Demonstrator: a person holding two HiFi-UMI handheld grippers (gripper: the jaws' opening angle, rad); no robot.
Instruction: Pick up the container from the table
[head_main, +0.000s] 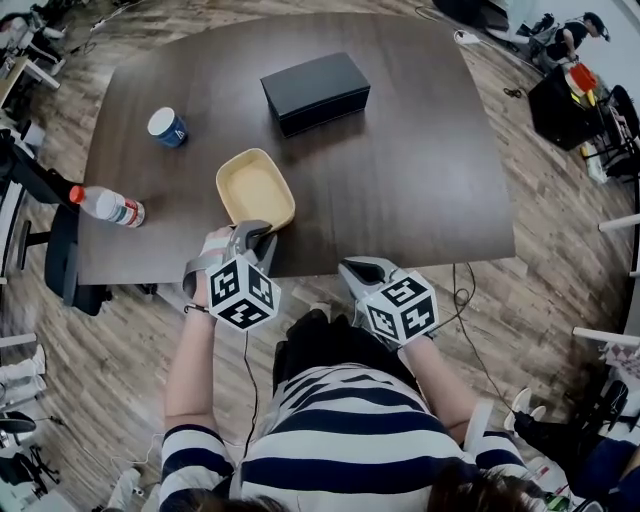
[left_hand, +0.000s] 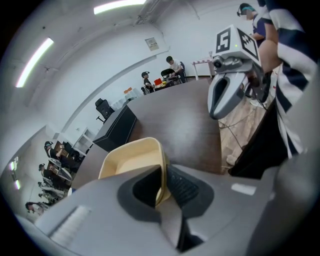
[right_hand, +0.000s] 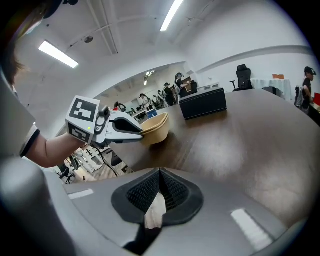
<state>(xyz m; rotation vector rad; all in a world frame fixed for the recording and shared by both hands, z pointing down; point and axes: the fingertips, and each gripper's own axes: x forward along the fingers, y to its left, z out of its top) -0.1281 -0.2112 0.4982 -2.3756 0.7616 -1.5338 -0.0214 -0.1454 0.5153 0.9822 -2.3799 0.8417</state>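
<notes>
The left gripper (left_hand: 163, 186) is clamped on the near rim of the tan container (head_main: 255, 188), 1 jaw inside the wall and 1 outside. The container is at the front edge of the dark bench (head_main: 410, 160), with a black box (head_main: 315, 92) beyond it. The right gripper (right_hand: 159, 192) hangs just off that edge, jaws pressed together on nothing.

Black box (head_main: 315, 92), blue cup (head_main: 167, 127), red-capped bottle (head_main: 108, 206) on its side
</notes>
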